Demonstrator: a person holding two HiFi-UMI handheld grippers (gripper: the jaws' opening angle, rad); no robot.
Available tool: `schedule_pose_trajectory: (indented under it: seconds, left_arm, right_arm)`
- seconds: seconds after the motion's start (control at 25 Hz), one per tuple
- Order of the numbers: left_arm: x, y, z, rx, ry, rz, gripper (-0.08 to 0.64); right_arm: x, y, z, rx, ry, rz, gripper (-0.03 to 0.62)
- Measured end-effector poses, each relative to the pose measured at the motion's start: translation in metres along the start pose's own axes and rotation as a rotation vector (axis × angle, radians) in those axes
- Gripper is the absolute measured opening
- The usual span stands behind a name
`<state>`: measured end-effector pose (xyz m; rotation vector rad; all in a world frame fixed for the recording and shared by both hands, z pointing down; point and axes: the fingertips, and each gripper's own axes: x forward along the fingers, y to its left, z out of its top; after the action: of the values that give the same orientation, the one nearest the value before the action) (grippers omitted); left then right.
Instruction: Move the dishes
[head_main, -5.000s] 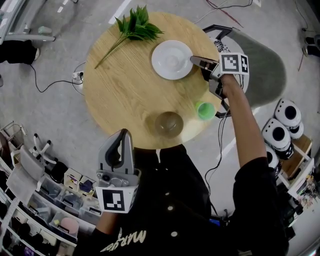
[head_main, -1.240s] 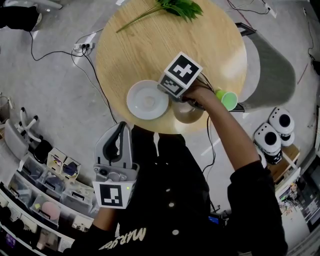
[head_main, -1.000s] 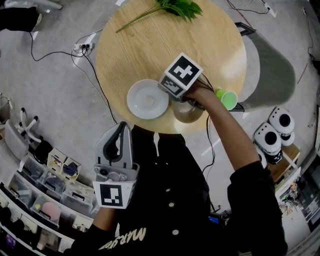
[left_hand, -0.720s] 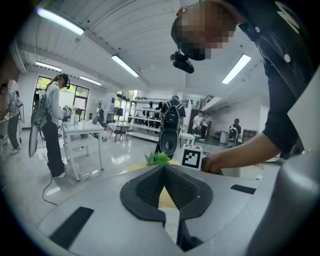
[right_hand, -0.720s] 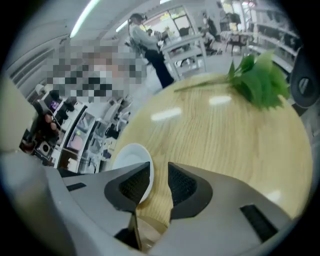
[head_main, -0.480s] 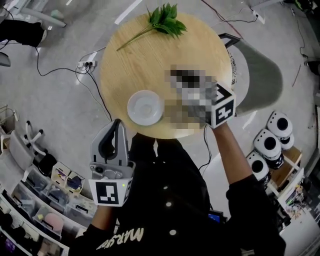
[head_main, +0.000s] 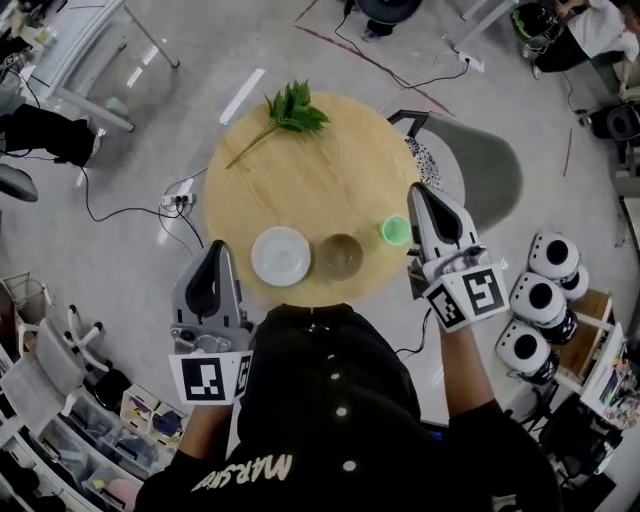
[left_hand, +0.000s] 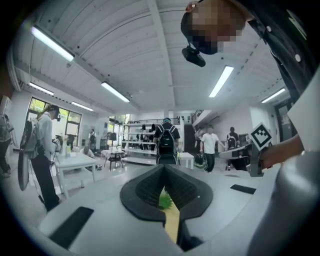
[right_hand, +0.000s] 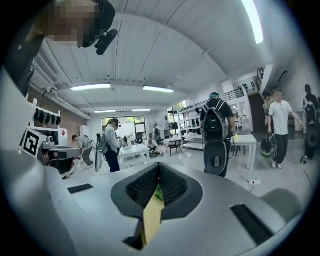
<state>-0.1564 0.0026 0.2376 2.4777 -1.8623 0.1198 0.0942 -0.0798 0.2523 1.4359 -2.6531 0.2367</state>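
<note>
On the round wooden table (head_main: 320, 175), a white plate (head_main: 281, 256) and a brown bowl (head_main: 340, 256) sit side by side at the near edge. A green cup (head_main: 396, 231) stands just right of the bowl. My right gripper (head_main: 417, 191) is held up over the table's right edge beside the cup; its jaws have just closed with nothing between them. My left gripper (head_main: 214, 249) is shut and empty, left of the plate and off the table. Both gripper views point level across the room, with a thin strip of table showing under the closed left gripper (left_hand: 164, 168) and right gripper (right_hand: 159, 165).
A green leafy sprig (head_main: 290, 110) lies at the table's far side. A grey chair (head_main: 478, 172) stands at the right, white round devices (head_main: 545, 298) beyond it. A power strip and cables (head_main: 178, 194) lie on the floor at left, and storage shelves (head_main: 60, 400) at lower left. People stand about the room.
The right gripper has come off the bowl, risen and swung out to the table's right edge. The left gripper has risen too. Plate, bowl and cup have stayed in place over the last second.
</note>
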Motion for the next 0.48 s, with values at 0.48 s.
schedule_pose_trajectory:
  seconds: [0.48]
  left_arm:
    - [-0.01,0.015,0.055,0.061,-0.093,0.047,0.017]
  right_arm:
    - [-0.105,-0.035,0.072,-0.136,-0.215,-0.265,-0.002]
